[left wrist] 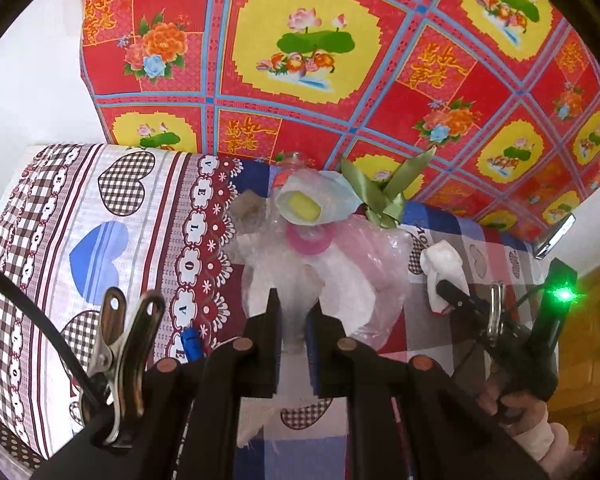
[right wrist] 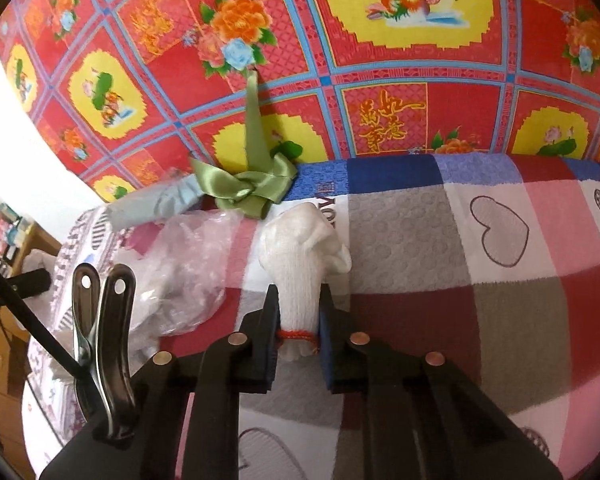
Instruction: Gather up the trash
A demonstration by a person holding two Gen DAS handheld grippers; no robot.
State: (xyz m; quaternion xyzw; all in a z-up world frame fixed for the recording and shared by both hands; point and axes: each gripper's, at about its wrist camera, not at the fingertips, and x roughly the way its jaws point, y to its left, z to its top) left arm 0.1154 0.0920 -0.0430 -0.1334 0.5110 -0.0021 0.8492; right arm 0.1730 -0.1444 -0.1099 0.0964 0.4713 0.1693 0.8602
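Two hand-held grippers are at work over the bed, each closed on something soft. The right hand-held gripper has its jaws pinched on the cuff end of a white knitted glove, just above the red thread of its hem; the rest of the glove lies crumpled ahead of the fingers on the checked bedsheet. The left hand-held gripper is pressed nearly together on the neck of a clear plastic bag, which hangs forward from it holding a pale wrapper with a yellow piece and a pink ring; the same bag shows as a crinkled heap to the left in the right wrist view. Beyond both lie a green satin ribbon at the foot of the red patterned cloth, and a striped heart-print pillow to the left.

As I judge it, the glove is held only near its hem, so the loose knit could slip out when lifted, or snag the sheet and drag it; the thin bag film could slide from the left hand-held gripper's narrow grip, or tip and spill its contents; the ribbon, still on the bed, may be overlooked.
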